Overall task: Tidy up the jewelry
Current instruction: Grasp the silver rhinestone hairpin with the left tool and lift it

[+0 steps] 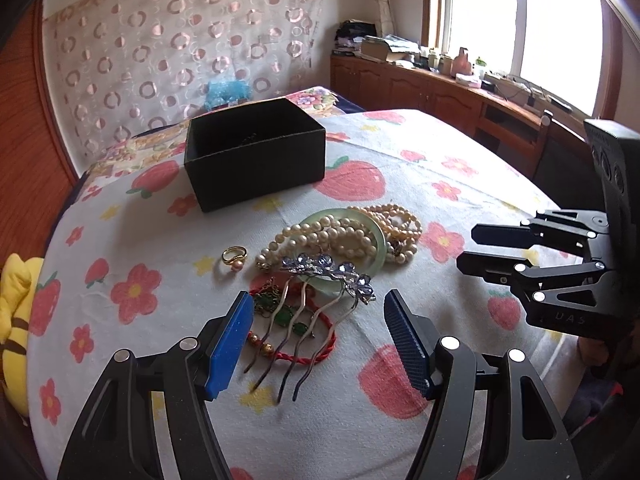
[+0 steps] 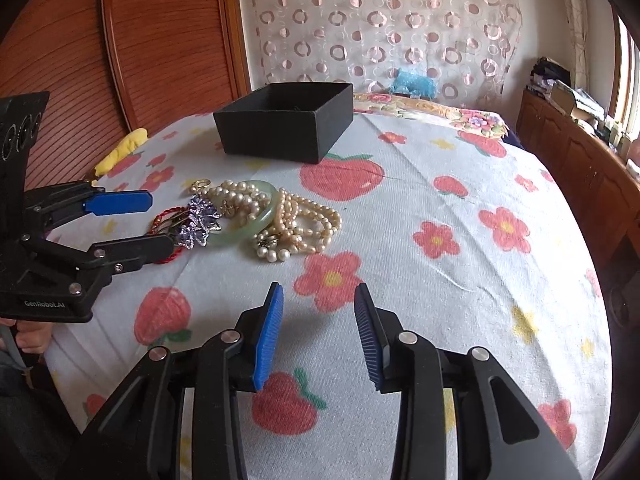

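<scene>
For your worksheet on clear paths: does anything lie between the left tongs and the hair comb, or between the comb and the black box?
Nothing blocks the left tongs; the hair comb lies just ahead. Toward the black box, pearl necklaces and a green bangle lie between.

A bed fills the near and middle ground, covered by a white sheet (image 2: 440, 208) printed with red strawberries and flowers. At its far end hangs a sheer curtain (image 1: 180, 44) patterned with pink and white rings, against a pale wall. To the left stands a reddish wooden panel (image 2: 132, 40) with fine horizontal grooves. Along the right side runs a low wooden cabinet (image 1: 420, 88), its top crowded with books, bottles and small clutter. Above it a large window (image 1: 488, 12) in a wooden frame lets in bright daylight. A yellow plush toy (image 1: 16, 320) lies at the bed's left edge.
</scene>
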`<state>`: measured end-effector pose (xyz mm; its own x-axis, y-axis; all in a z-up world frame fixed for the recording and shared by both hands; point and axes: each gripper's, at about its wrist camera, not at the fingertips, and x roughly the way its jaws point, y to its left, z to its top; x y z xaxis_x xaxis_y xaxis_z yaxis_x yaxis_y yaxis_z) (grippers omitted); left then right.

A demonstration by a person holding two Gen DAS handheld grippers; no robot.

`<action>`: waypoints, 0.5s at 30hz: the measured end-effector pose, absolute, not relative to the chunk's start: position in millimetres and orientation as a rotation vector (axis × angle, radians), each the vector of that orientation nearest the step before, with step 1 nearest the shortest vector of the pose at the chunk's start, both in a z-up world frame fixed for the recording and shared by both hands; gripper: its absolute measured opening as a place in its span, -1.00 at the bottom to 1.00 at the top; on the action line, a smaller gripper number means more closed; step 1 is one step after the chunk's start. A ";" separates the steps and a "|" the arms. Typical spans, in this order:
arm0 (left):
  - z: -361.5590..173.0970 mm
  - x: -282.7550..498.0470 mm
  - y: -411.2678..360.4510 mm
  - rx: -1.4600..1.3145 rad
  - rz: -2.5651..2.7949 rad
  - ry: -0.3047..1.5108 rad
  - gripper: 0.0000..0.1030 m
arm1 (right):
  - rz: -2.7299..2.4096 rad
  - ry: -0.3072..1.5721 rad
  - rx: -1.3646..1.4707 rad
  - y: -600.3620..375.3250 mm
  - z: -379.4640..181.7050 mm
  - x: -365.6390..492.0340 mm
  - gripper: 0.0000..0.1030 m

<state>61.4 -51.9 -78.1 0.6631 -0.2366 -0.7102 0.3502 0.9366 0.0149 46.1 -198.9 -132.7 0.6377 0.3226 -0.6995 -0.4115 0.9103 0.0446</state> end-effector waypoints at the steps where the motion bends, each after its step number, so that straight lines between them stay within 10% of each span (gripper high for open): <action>1: -78.9 61.3 -53.3 0.162 -0.331 0.781 0.26 | 0.416 0.767 -0.128 -198.4 -132.3 45.4 -0.24; 15: -90.9 68.9 -63.2 0.250 -0.311 0.827 0.11 | 0.425 0.760 -0.112 -197.6 -130.9 44.5 -0.24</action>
